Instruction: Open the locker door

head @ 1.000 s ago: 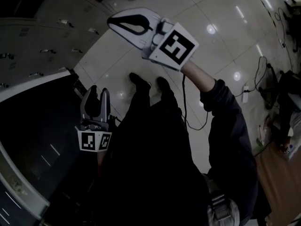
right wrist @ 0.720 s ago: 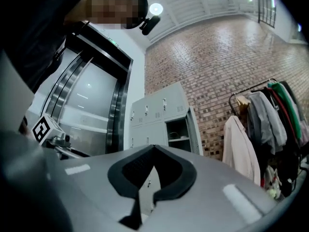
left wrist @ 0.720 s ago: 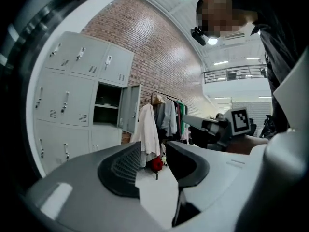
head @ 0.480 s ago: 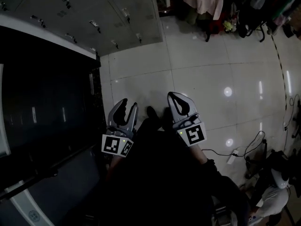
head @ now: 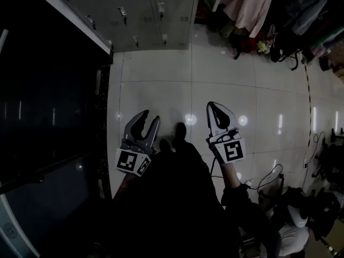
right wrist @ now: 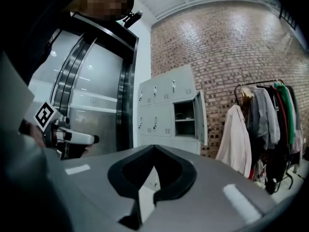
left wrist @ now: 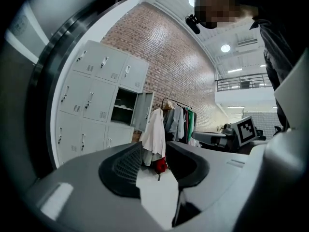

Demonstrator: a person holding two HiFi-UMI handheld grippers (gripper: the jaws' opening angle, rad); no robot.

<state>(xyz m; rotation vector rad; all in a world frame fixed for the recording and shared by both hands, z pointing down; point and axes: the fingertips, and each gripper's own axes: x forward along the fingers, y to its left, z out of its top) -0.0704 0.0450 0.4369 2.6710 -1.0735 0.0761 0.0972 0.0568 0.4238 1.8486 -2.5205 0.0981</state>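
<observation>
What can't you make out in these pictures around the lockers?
Open locker: its contents are too small and dim in both gripper views.
Locker handles: too small in any view to tell the latch type.
Clothes rack: its lower part is hidden behind the left gripper in the left gripper view.
Dark panel: head view, too dark to identify.

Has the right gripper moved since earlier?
Yes: the grey right gripper pulled back from far ahead of the person's dark shoes to beside them.
</observation>
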